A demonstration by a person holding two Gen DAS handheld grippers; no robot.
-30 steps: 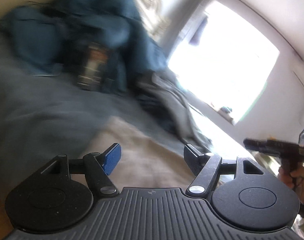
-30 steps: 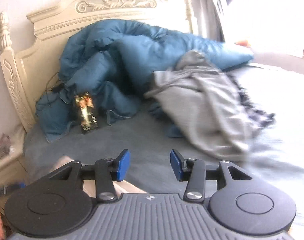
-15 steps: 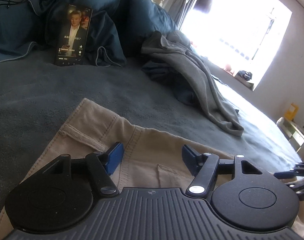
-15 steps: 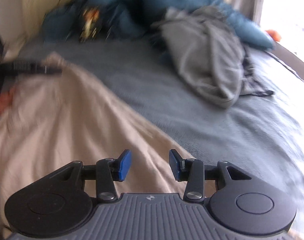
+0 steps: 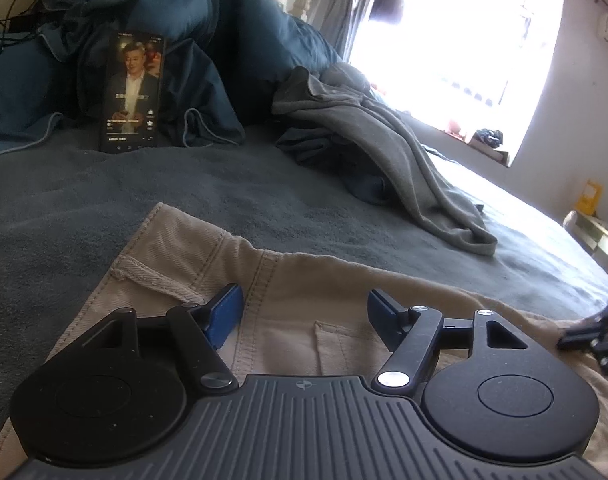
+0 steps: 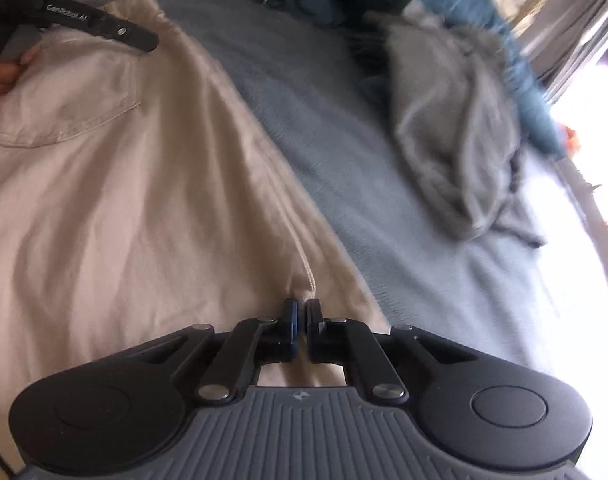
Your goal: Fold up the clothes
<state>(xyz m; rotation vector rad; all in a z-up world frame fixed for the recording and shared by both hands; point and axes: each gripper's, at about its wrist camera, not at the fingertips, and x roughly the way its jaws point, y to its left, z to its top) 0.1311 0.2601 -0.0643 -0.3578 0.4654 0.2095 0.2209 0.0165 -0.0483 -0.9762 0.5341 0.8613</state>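
Grey bedspread (image 5: 103,208) under beige trousers (image 6: 103,184): right claw (image 6: 301,312) clamped on their fold, left claw (image 5: 304,312) agape above waistband.

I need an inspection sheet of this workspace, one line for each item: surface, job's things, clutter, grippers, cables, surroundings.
Surface: bed with a grey-blue cover.
Job's things: beige trousers spread flat, back pocket up; crumpled grey garment lying apart.
Clutter: phone, screen lit, propped against the bunched blue duvet.
Grippers: left gripper open over the waistband; right gripper shut on a pinch of trouser fabric.
Cables: dark cables on the bedding behind the phone.
Surroundings: bright window, curtain beside it, carved headboard partly hidden.
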